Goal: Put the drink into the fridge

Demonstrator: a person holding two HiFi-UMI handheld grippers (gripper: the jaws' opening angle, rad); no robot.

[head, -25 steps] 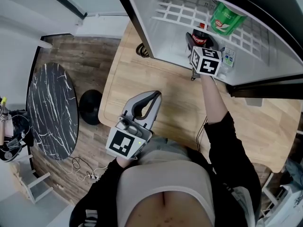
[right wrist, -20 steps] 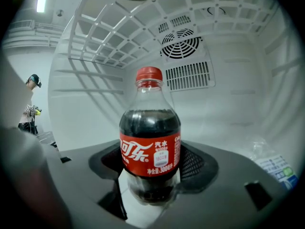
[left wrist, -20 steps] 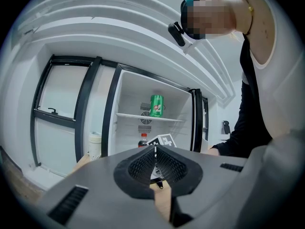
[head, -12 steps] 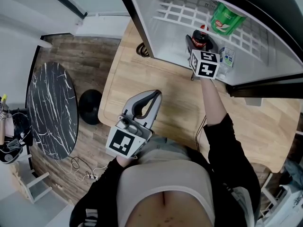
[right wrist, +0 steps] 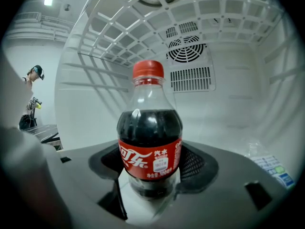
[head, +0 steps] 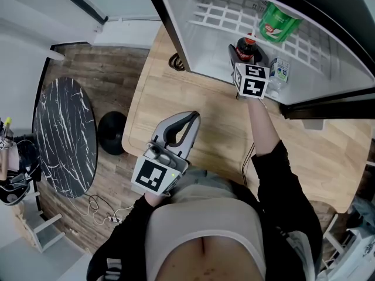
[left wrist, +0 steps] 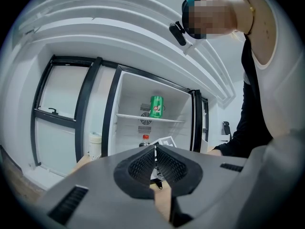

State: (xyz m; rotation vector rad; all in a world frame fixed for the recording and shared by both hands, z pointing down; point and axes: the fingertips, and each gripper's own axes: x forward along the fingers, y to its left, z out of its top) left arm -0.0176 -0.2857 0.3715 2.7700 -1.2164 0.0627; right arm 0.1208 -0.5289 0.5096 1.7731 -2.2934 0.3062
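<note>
From the head view, the right tongs [head: 248, 63] reach from over the counter [head: 170, 92] into the open fridge [head: 193, 40], at an upright cola bottle [head: 246, 47] under the wire shelf [head: 222, 16]; a green can [head: 279, 23] stands on that shelf, while the left tongs [head: 186, 120] hang near the person's body above the counter. In the left gripper view, the left tongs [left wrist: 155, 151] are closed with nothing between them, facing the fridge [left wrist: 125, 109], can [left wrist: 156, 106] and shelf [left wrist: 143, 118]. In the right gripper view, the right tongs [right wrist: 150, 178] grip the bottle [right wrist: 149, 142] at its red label, inside the fridge [right wrist: 238, 104]
</note>
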